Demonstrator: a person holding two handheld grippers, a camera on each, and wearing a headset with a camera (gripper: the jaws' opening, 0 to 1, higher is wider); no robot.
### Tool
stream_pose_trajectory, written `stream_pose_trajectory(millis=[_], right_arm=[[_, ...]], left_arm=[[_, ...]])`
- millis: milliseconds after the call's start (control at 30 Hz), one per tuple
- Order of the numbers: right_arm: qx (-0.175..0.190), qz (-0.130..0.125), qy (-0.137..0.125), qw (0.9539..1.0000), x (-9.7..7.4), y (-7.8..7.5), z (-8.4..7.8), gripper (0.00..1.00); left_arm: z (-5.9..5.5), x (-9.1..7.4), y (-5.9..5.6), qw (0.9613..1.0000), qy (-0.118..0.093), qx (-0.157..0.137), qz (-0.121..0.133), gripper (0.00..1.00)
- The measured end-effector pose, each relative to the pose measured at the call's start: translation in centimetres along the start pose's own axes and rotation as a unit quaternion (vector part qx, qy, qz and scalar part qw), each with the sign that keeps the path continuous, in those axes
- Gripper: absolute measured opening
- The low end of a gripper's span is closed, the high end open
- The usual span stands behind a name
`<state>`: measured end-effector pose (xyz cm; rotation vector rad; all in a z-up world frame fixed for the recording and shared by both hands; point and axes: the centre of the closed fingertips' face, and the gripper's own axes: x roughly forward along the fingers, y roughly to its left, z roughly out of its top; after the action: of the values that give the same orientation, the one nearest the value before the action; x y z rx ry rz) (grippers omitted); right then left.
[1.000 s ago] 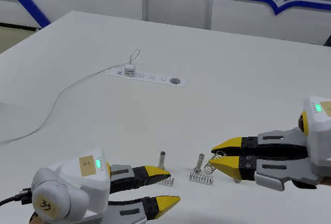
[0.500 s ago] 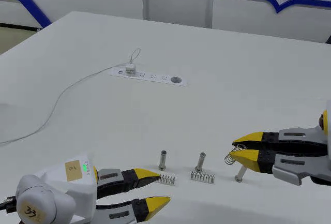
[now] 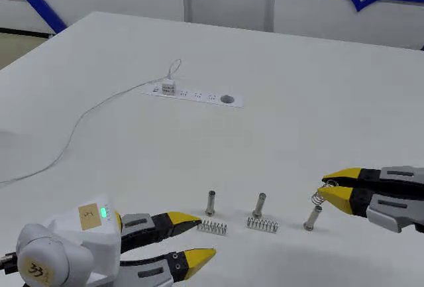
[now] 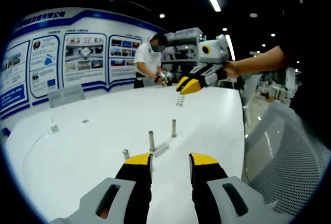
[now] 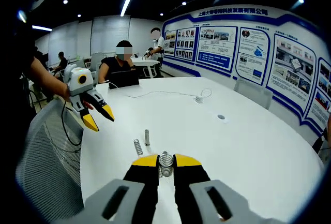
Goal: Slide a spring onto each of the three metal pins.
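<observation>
Three short metal pins stand in a row near the table's front edge: left pin (image 3: 211, 202), middle pin (image 3: 258, 204), right pin (image 3: 312, 217). Two springs lie flat, one (image 3: 213, 227) by the left pin and one (image 3: 262, 225) by the middle pin. My right gripper (image 3: 329, 191) is shut on a third spring (image 3: 318, 198) (image 5: 165, 164), held just above the right pin's top. My left gripper (image 3: 199, 237) (image 4: 170, 162) stands open with nothing in it, left of the lying springs. The left gripper view shows the pins (image 4: 151, 141), a lying spring (image 4: 162, 149) and the right gripper (image 4: 189, 85).
A white power strip (image 3: 192, 95) with a plug and a long cable (image 3: 86, 118) lies mid-table. A grey chair (image 3: 228, 8) stands at the far edge. In the gripper views, people (image 5: 121, 63) sit and stand at other tables behind.
My right gripper has carried the spring to the right, from beside the middle pin to above the right pin. The left gripper has drawn back a little.
</observation>
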<state>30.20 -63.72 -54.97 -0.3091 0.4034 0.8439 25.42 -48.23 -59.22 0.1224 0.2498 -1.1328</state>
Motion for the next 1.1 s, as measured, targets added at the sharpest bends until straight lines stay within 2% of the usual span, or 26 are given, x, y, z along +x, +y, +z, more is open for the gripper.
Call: stream_pose_trajectory(millis=[367, 567, 833, 1100], right_arm=[[0.026, -0.027, 0.011, 0.9992, 0.1, -1.7, -2.0, 0.11], [0.049, -0.04, 0.006, 0.998, 0.2, -2.6, -2.4, 0.11], [0.063, -0.042, 0.014, 0.997, 0.8, -2.9, -3.5, 0.11], [0.075, -0.043, 0.02, 0.996, 1.3, -2.9, -4.3, 0.11]], left_arm=[[-0.7, -0.4, 0.1, 0.9999, 0.01, -0.009, 0.007, 0.3], [-0.9, -0.6, 0.1, 0.9998, 0.013, -0.013, 0.009, 0.31], [-1.0, -0.9, 0.6, 0.9996, 0.013, -0.017, 0.02, 0.32], [-1.4, -1.2, 0.6, 0.9993, 0.021, -0.019, 0.023, 0.32]])
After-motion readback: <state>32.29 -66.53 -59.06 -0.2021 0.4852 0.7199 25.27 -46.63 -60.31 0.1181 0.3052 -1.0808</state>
